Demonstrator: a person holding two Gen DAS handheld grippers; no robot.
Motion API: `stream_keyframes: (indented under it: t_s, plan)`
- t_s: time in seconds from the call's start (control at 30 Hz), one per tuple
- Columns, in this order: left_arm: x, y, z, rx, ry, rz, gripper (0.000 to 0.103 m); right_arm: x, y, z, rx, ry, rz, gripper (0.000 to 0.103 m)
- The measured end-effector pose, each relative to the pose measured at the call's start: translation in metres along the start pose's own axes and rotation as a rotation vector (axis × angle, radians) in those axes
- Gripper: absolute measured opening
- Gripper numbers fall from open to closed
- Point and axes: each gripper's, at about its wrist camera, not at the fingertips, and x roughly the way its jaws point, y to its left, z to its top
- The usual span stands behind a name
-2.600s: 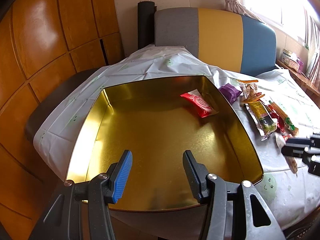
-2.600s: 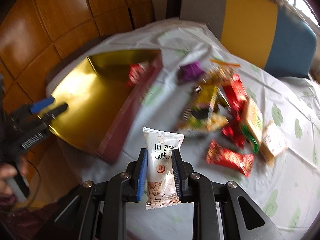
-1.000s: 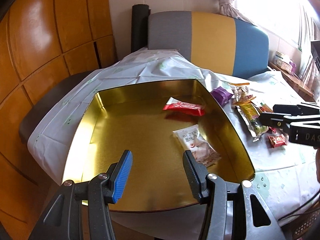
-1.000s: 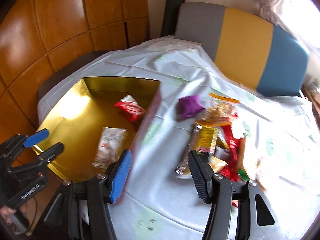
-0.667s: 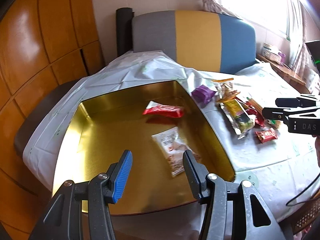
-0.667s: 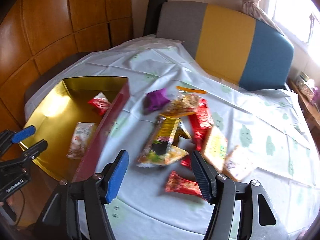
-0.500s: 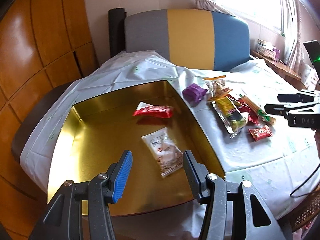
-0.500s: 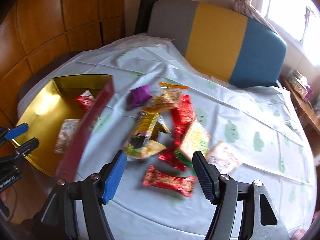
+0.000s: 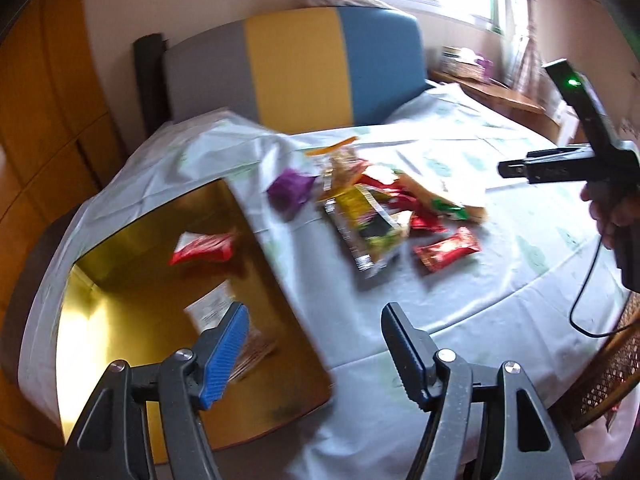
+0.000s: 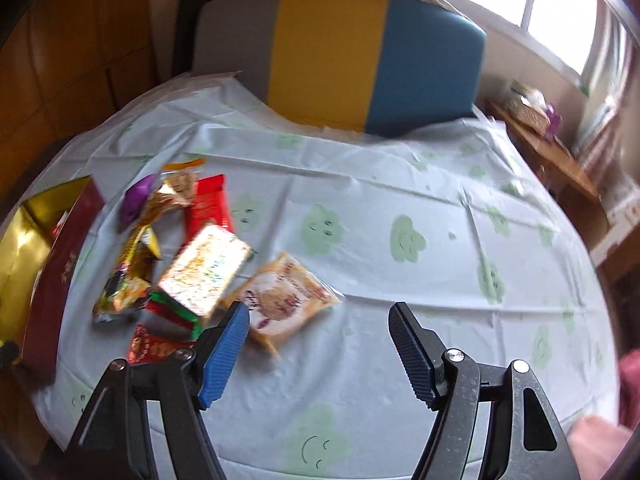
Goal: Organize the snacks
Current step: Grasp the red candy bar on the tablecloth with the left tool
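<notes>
A gold tin sits at the table's left edge; it also shows in the right wrist view. Inside lie a red packet and a white packet. A pile of snacks lies on the tablecloth to the tin's right, with a purple packet and a red bar. My left gripper is open and empty over the tin's right wall. My right gripper is open and empty above the cloth, just right of an orange packet and a shiny packet.
The table carries a pale cloth with green cloud prints. A grey, yellow and blue chair back stands behind it. A wooden side table is at the right, wooden panels at the left. The right gripper's body shows at the left view's right edge.
My right gripper dropped the white packet into the tin, opened, and swung right over the snack pile. My left gripper turned right from the tin's middle toward its right wall.
</notes>
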Motion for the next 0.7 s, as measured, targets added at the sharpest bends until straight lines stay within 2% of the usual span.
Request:
stream_keyframes:
  t_s: [0.07, 0.2, 0.3, 0.4, 0.7]
  plan:
    - [0.004, -0.012, 0.006, 0.034, 0.010, -0.035, 0.070, 0.004, -0.010, 0.001, 0.055, 0.028, 0.005, 0.073]
    - [0.016, -0.040, 0.021, 0.131, 0.022, -0.116, 0.069, 0.002, -0.020, 0.004, 0.114, 0.018, 0.039, 0.074]
    - [0.027, -0.066, 0.033, 0.222, 0.034, -0.180, 0.061, 0.000, -0.019, 0.004, 0.122, 0.017, 0.054, 0.075]
    - [0.043, -0.089, 0.041, 0.302, 0.049, -0.216, 0.061, -0.002, -0.020, 0.005, 0.136, 0.011, 0.071, 0.076]
    - [0.102, -0.123, 0.055, 0.428, 0.128, -0.248, 0.061, -0.003, -0.032, 0.007, 0.206, 0.019, 0.108, 0.077]
